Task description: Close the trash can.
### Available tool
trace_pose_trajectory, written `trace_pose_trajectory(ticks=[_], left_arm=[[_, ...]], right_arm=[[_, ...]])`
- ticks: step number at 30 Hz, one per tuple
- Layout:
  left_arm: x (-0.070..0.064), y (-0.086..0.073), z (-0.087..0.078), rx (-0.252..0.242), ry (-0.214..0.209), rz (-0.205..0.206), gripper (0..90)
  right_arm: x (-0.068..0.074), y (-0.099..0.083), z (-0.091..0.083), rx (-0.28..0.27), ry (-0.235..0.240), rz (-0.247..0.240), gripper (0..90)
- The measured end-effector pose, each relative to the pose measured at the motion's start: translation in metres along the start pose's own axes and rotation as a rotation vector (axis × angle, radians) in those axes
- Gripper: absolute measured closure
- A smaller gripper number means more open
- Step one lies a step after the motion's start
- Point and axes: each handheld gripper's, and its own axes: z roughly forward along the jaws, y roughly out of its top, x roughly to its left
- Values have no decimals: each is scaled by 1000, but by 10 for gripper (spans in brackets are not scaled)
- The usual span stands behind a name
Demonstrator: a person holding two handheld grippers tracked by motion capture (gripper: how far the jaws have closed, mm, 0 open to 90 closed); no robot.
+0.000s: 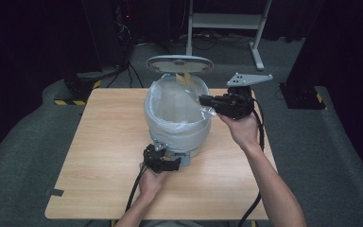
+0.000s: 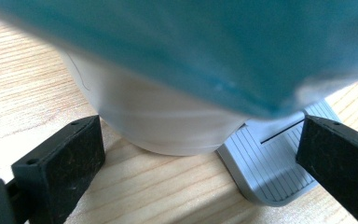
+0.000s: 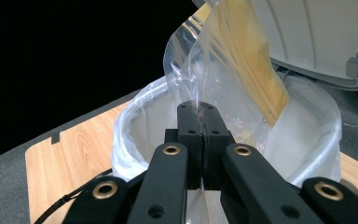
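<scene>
The high view is evenly lit from above on the table point(image 1: 99, 156), while the surroundings along the upper edge and both sides fall into near-black. In the left gripper view, the blue-tinted liner point(image 2: 205, 46) across the top is heavily out of focus, and the wood at lower left is washed out. The right gripper view is sharp on the jaws, with its upper left black and mild glare on the clear bag point(image 3: 223, 74).
</scene>
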Motion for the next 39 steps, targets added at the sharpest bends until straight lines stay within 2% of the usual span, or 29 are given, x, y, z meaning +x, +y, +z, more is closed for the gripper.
trace_pose_trajectory(ticks=[11,25,34,37,39], left_arm=[[0,0,0,2,-5,-7,11],[0,0,0,2,-2,-2,11],[0,0,0,2,-2,-3,11],[0,0,0,2,-2,-2,11],[0,0,0,2,-2,-3,11]], right_arm=[[-1,8,13,7,16,0,894],[-4,12,40,39,34,9,892],[-6,12,48,47,37,18,888],[-7,13,51,48,24,34,785],[-8,12,51,45,15,47,753]])
